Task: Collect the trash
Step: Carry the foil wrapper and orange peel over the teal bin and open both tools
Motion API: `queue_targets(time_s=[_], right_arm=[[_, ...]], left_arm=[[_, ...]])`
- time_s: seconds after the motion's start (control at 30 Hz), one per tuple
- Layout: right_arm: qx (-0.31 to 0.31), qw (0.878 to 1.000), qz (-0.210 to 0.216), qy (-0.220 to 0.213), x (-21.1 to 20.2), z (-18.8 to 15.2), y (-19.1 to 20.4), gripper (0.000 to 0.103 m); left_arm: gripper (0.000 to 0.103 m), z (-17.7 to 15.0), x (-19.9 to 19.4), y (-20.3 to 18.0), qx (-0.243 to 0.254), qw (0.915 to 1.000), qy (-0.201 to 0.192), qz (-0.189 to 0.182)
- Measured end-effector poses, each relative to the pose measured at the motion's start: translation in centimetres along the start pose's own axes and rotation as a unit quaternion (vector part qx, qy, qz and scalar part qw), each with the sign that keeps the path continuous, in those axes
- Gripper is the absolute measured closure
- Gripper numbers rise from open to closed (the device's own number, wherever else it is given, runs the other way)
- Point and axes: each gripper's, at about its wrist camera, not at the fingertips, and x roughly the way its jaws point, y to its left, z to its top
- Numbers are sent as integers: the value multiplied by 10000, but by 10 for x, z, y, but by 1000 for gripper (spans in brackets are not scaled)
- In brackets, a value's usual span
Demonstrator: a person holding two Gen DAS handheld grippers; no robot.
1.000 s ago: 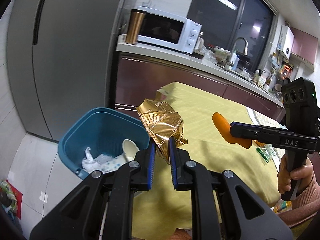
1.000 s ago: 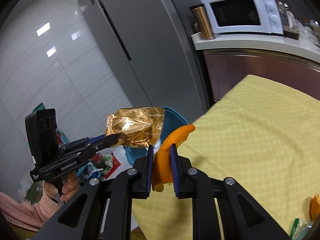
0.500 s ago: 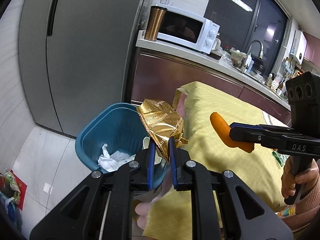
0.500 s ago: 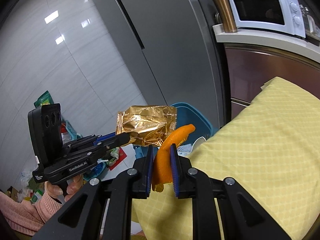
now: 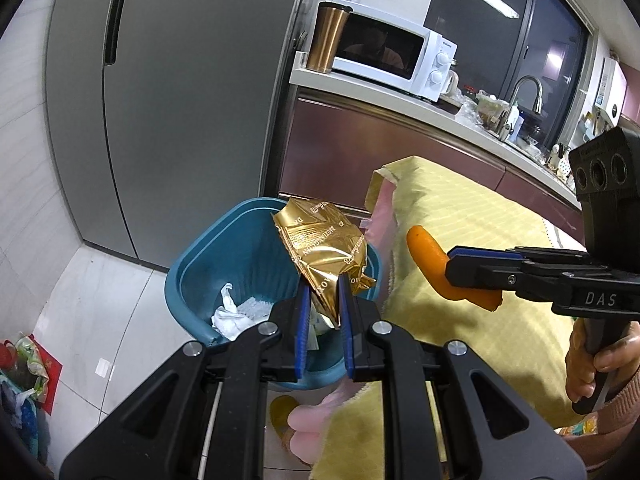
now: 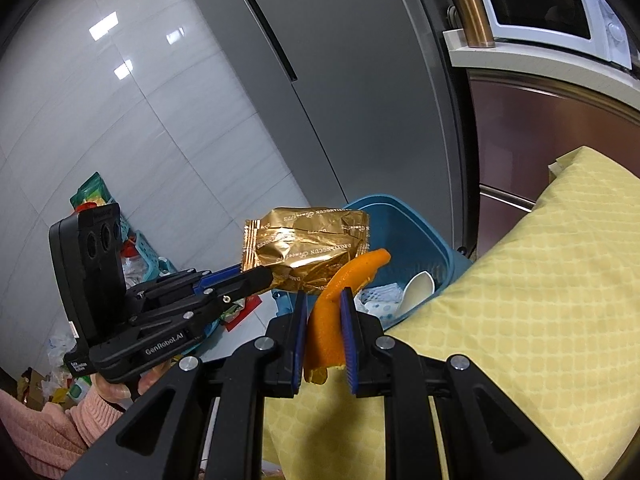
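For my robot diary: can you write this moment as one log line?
left gripper: shut on gold wrapper | right gripper: shut on orange peel | blue bin: below wrapper

Gold wrapper (image 5: 324,248) hides the bin's (image 5: 208,248) far rim (partly).

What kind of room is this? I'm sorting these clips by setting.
Most likely a home kitchen: a white microwave sits on a countertop beside a tall grey refrigerator, and a faucet stands further along the counter.
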Motion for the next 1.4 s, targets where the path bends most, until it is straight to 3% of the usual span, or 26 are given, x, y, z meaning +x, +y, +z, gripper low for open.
queue_targets(time_s=[0.73, 1.4], right_arm=[[113, 9993, 204, 290, 35, 7, 3, 88], [352, 9961, 351, 723, 76, 11, 1, 87]], left_arm=[[89, 2, 27, 4, -51, 9994, 194, 284], [88, -4, 82, 31, -321, 9955, 695, 566]])
